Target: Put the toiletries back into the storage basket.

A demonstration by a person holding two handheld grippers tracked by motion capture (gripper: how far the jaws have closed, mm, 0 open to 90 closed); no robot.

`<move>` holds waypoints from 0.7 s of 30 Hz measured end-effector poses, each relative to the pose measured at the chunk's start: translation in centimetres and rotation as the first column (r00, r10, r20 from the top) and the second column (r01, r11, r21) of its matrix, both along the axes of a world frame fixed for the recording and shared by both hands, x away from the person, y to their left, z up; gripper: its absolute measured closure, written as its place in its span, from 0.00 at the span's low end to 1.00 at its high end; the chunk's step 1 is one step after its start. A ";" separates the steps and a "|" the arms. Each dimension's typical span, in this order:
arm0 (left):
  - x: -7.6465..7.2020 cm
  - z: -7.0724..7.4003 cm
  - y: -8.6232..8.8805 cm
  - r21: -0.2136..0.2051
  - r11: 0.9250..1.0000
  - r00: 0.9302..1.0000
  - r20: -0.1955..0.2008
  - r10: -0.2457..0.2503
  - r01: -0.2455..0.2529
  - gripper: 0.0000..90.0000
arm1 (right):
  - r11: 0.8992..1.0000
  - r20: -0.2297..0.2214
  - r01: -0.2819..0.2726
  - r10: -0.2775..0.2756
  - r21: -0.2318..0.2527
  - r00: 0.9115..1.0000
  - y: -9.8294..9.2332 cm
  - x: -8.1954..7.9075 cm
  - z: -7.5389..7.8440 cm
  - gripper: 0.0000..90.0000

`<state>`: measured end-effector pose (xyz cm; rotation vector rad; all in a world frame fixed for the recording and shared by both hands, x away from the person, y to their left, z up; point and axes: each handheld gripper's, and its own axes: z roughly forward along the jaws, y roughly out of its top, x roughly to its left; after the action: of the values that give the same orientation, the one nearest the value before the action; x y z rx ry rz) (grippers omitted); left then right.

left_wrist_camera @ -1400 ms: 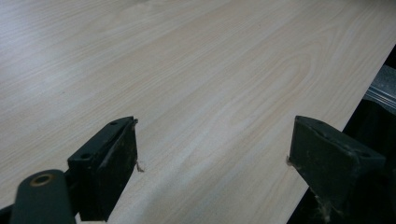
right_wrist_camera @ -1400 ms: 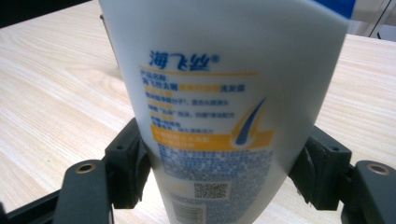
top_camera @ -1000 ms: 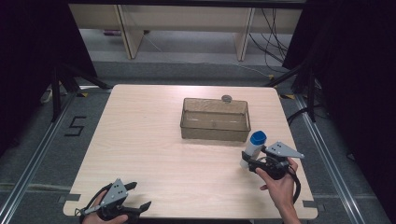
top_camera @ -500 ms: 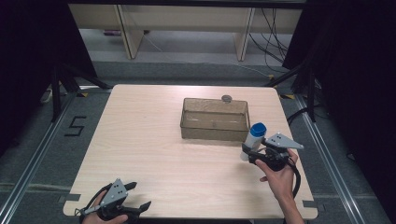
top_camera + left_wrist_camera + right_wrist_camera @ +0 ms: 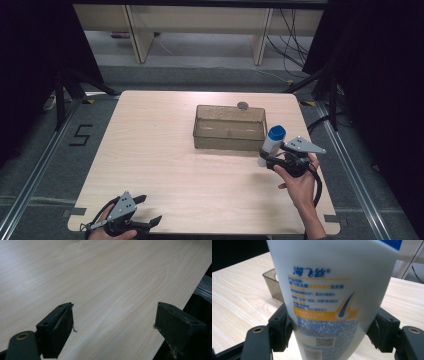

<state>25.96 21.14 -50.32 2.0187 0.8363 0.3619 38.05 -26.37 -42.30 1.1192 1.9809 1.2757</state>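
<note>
A white shampoo bottle [image 5: 270, 144] with a blue cap [image 5: 276, 133] hangs just right of the clear plastic bin [image 5: 229, 141], lifted off the table. My right gripper [image 5: 265, 160] is shut on the bottle's lower body; in the right gripper view both pads press the white bottle [image 5: 332, 302] from the sides, its printed label facing the camera. At the table's front left corner my left gripper [image 5: 150, 210] lies open with nothing between its jaws. In the left gripper view the left gripper [image 5: 113, 326] looks across bare wood near the table edge.
A light wooden table [image 5: 150, 150] carries the bin, which looks empty. A small round grey object [image 5: 243, 105] sits just behind the bin's far wall. Dark floor and metal rails surround the table; shelving legs stand beyond its far edge.
My right gripper has risen with the bottle and drifted slightly left toward the bin's right end. The left gripper has stayed put.
</note>
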 end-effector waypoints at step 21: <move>0.0 0.0 0.0 -0.013 1.000 1.000 0.001 0.004 -0.004 0.17 | 0.999 0.004 0.032 -0.032 0.041 0.999 0.0 1.7 2.0 0.35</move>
<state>25.94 21.11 -50.30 2.0053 0.8405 0.3591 39.70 -26.37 -40.29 1.1622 1.9338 1.3065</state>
